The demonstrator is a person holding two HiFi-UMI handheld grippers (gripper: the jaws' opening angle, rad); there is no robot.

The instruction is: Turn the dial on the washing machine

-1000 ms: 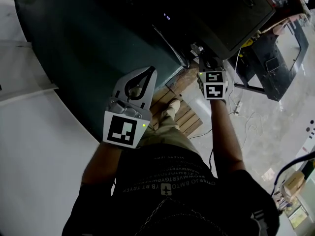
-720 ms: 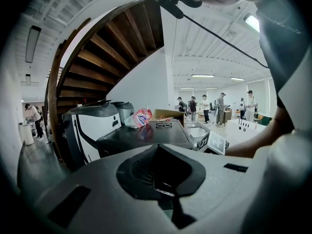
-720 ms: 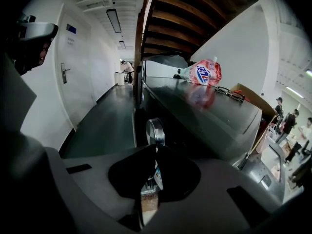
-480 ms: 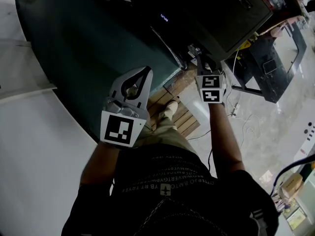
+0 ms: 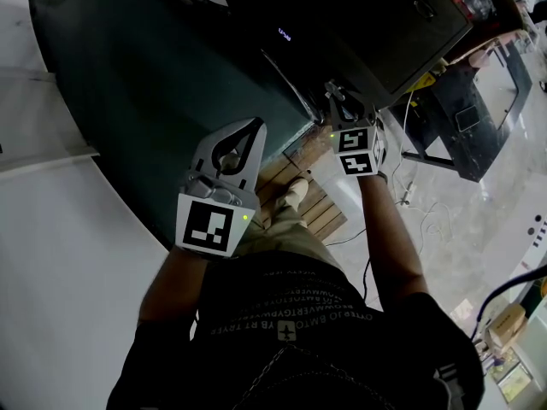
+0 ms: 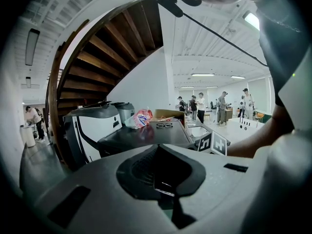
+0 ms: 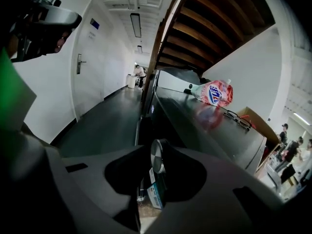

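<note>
Against the washer's (image 5: pixel 171 84) smooth dark front, your right gripper (image 5: pixel 342 102) has rolled and edged up, its jaws just opened. Your left gripper (image 5: pixel 253 128) waits aside, closed on nothing. Between the right jaws sits the small, round, silvery dial (image 7: pixel 157 156), ungripped, probably released after a turn.

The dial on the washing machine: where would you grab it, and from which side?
Probably by its round rim, fingers on opposite edges, coming from the side its silver face looks toward. The dial is a flat disc standing out from the washing machine's dark front, so only the rim offers a hold. The right gripper has just been opening its jaws, the dial between them.
</note>
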